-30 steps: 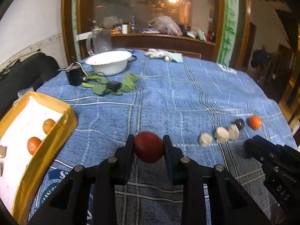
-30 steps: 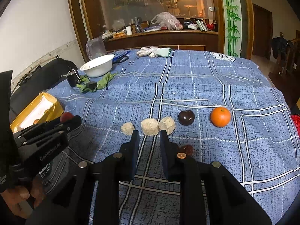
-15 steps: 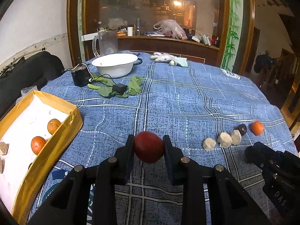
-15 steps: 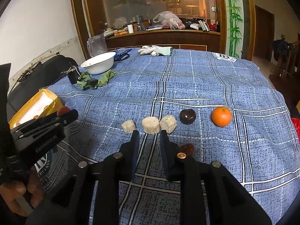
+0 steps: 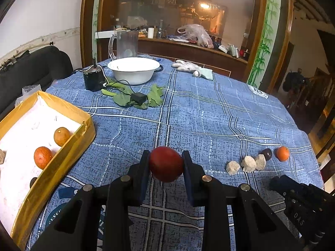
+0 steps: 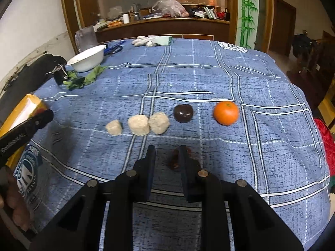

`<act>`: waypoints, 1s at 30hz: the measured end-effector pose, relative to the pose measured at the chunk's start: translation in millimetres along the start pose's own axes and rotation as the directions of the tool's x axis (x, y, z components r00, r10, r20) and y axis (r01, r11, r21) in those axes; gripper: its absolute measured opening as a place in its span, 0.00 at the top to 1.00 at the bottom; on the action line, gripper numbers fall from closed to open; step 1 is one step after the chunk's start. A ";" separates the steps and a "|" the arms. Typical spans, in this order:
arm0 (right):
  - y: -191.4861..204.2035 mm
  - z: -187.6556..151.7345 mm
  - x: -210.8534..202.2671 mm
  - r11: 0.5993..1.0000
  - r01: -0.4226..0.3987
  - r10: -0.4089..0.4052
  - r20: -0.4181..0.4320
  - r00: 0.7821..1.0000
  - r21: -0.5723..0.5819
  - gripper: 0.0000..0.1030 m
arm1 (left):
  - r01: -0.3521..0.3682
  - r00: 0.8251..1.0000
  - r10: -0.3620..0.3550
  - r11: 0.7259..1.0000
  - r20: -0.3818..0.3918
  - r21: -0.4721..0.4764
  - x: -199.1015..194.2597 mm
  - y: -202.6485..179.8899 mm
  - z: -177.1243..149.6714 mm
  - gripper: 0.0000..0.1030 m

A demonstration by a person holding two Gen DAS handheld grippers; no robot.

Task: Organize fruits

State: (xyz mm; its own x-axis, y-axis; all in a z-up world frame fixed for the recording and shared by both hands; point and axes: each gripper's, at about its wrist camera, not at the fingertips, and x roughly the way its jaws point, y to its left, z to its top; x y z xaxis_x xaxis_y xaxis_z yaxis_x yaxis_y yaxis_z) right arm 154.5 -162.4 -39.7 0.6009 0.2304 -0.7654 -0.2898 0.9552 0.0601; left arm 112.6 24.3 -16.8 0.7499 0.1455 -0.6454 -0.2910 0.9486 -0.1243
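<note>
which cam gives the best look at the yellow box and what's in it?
Left wrist. The yellow box shows its open white inside with two oranges and a pale chunk at the frame edge. The right wrist view catches only a yellow outer corner behind the left gripper; nothing of the contents.

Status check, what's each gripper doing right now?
Left gripper shut on round red fruit, above blue tablecloth. Right gripper open, empty. Yellow box unobstructed.

Home dining room: round table in blue cloth [image 6: 209, 79], cluttered wooden sideboard [image 6: 167, 26], chandelier [image 5: 207, 10].
</note>
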 end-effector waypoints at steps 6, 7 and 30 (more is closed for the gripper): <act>0.2 -0.6 5.0 0.997 0.073 -0.073 -0.005 0.997 -0.032 0.69 | 0.016 1.000 -0.015 1.000 -0.023 0.024 2.5 -5.1 -3.3 0.72; -1.7 0.2 6.9 0.997 0.071 -0.071 -0.012 0.997 -0.024 0.69 | 0.018 1.000 -0.018 0.999 -0.025 0.028 2.7 -6.0 -3.7 0.72; -1.3 7.0 -8.1 1.000 0.020 -0.020 0.047 0.999 -0.010 0.81 | 0.005 1.000 -0.004 0.998 -0.011 0.070 0.6 -12.1 -5.2 0.72</act>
State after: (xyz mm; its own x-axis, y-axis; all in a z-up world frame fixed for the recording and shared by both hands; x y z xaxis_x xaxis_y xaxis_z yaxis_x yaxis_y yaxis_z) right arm 155.2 -164.3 -29.0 0.6405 0.2199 -0.7358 -0.2848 0.9578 0.0383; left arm 113.5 11.4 -19.6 0.7443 0.1386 -0.6533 -0.2450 0.9667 -0.0739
